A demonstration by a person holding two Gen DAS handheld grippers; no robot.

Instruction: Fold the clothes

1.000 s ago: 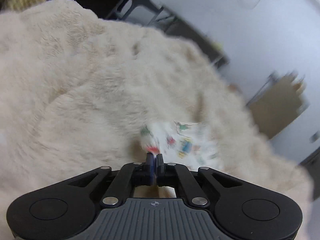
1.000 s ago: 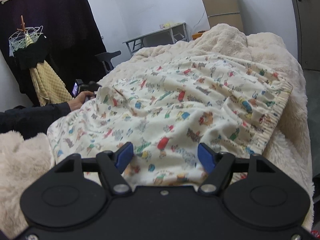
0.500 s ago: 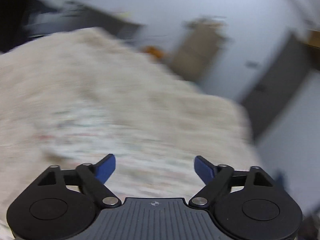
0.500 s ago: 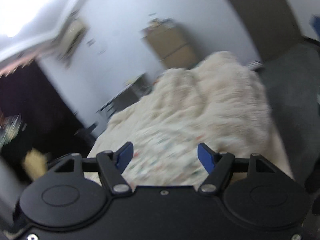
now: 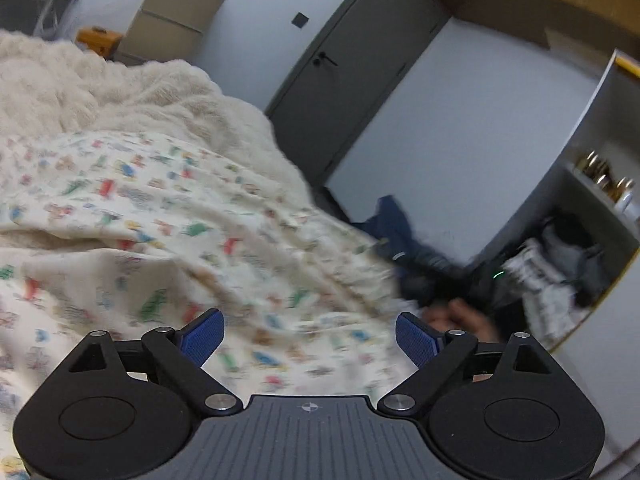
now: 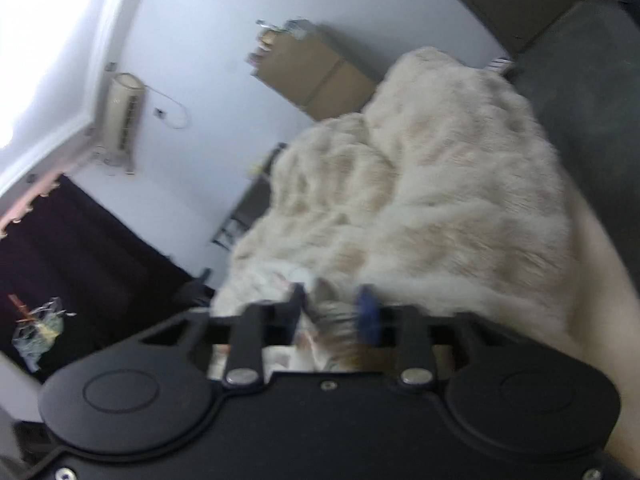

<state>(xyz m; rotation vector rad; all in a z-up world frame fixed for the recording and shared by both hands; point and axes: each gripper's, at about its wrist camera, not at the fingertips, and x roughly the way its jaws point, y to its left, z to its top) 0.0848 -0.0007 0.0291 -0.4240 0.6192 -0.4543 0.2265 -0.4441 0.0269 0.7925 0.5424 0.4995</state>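
Standing wide apart over the printed cloth (image 5: 168,216): left hand-held gripper (image 5: 310,340). Just been closing on cloth (too blurry, cannot tell if pinching): right hand-held gripper (image 6: 332,306).

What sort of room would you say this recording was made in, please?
Most likely a lived-in bedroom: a bed under a fluffy cream blanket, a tan fridge by the wall, and an open wardrobe stuffed with clothes.

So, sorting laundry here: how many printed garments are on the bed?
1. The printed garment lies spread on the fluffy blanket, under the left gripper; the right gripper has been closing over its edge. Others may be hidden.
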